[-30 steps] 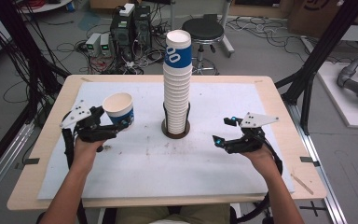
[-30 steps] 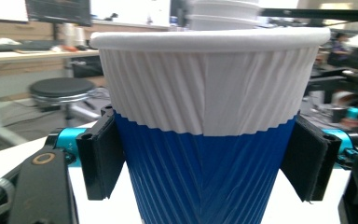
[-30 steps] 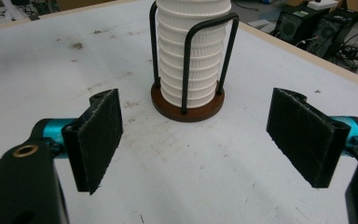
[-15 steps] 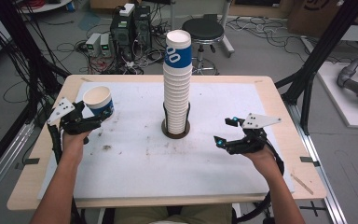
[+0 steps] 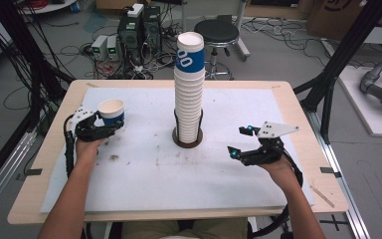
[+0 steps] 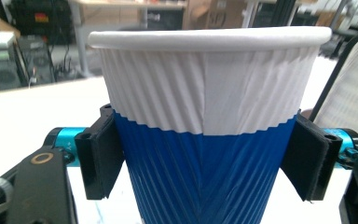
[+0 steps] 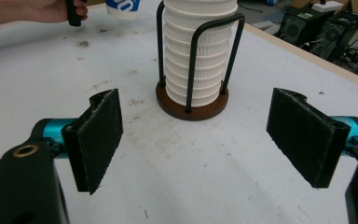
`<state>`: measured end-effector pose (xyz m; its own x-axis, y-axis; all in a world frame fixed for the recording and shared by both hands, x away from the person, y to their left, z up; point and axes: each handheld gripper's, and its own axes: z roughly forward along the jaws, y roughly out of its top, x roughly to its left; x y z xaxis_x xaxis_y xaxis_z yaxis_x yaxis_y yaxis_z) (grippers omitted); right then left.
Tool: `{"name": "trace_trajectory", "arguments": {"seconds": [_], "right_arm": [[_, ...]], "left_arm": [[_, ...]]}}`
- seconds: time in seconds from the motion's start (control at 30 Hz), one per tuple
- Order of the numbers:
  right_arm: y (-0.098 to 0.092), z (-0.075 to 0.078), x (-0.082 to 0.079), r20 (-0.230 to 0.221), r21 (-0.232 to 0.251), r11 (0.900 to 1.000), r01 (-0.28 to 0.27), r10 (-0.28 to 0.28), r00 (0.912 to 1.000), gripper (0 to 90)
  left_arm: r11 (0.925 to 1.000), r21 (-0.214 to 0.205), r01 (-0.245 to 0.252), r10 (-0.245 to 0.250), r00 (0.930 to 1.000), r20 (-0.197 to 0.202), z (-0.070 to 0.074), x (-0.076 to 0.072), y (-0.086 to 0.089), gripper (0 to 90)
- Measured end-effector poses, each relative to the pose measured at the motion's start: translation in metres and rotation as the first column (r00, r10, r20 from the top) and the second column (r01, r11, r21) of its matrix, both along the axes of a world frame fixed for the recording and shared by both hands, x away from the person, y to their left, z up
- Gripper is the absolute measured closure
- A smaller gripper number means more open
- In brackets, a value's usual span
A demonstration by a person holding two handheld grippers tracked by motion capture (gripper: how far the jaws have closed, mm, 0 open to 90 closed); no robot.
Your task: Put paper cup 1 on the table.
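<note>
My left gripper (image 5: 110,125): clamps blue-and-white ribbed paper cup (image 5: 112,111), left of frame; my right gripper (image 5: 239,142): jaws apart, empty, lower right

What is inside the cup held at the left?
The cup stands upright between the left tool's pads. Its visible inner wall looks plain white, with no contents showing. The bottom is hidden behind the rim.

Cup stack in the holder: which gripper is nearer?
Right, narrowly. The right gripper hovers open beside the cup stack, with bare table between them. The left gripper is farther off near the table's left edge, clamped on a single blue-and-white cup.
</note>
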<state>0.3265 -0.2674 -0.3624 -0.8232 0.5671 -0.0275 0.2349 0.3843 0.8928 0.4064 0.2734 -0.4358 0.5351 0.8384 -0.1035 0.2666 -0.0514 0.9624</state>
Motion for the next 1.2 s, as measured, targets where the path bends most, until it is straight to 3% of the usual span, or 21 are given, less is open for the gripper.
{"name": "trace_trajectory", "arguments": {"seconds": [0.2, 0.4, 0.73, 1.03, 1.2], "right_arm": [[-0.001, -0.001, 0.0, -0.001, -0.002, 1.0, -0.002, 0.002, 1.0, 18.8], [-0.001, 0.0, -0.001, 0.0, -0.001, 1.0, -0.004, 0.004, 1.0, 18.8], [-0.002, 0.0, -0.001, -0.001, -0.006, 0.9999, -0.011, 0.011, 0.9999, 18.8], [-0.001, -0.001, -0.001, -0.01, -0.008, 0.9998, -0.017, 0.017, 0.9998, 18.8], [-0.002, -0.002, 0.0, -0.016, -0.01, 0.9998, -0.016, 0.016, 0.9997, 18.8]], "left_arm": [[0.9977, 0.067, 0.013, -0.009, 0.9981, -0.062, -0.009, 0.004, -0.005, 23.5], [0.9911, 0.131, 0.022, -0.012, 0.9972, -0.073, -0.008, 0.001, -0.011, 23.2], [0.9916, 0.129, 0.006, 0.01, 0.9916, -0.129, -0.009, -0.013, -0.001, 20.7], [0.9837, 0.18, 0.011, 0.022, 0.983, -0.182, -0.006, -0.026, 0.006, 17.9], [0.9855, 0.167, -0.032, 0.06, 0.9834, -0.171, 0.005, -0.043, 0.019, 17.6]]}}
